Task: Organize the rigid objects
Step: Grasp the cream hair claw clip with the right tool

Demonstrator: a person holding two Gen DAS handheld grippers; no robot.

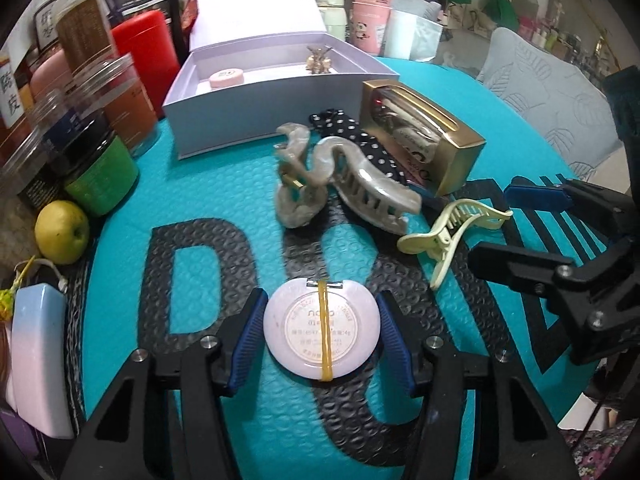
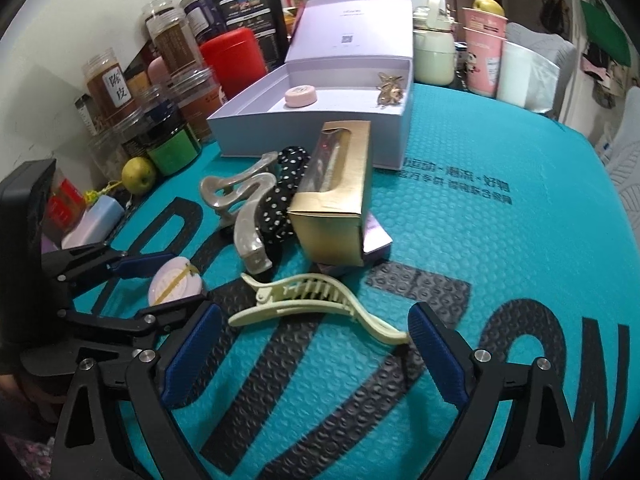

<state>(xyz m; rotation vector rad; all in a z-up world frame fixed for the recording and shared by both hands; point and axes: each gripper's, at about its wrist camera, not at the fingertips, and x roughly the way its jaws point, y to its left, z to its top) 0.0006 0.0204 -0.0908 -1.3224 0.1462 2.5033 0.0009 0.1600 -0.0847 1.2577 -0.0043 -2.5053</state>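
A round pale-pink compact (image 1: 296,332) with a yellow rubber band lies on the teal mat (image 1: 224,184). My left gripper (image 1: 322,300) is shut on the compact, with a blue pad pressing each side. The right wrist view shows the same grip, with the left gripper (image 2: 188,278) on the compact (image 2: 174,282). A cream claw clip (image 2: 316,304) lies between the spread fingers of my open right gripper (image 2: 314,310), its tail by the right pad (image 2: 436,356). In the left wrist view that clip (image 1: 444,232) lies beside the right gripper (image 1: 490,224).
An open lilac box (image 1: 248,120) at the back holds a pink puck (image 1: 227,77) and a gold ornament (image 1: 318,60). A marbled claw clip (image 1: 348,176), a polka-dot band (image 1: 360,136) and a gold carton (image 1: 424,136) lie mid-mat. Jars (image 1: 96,96) and an apple (image 1: 62,232) line the left edge.
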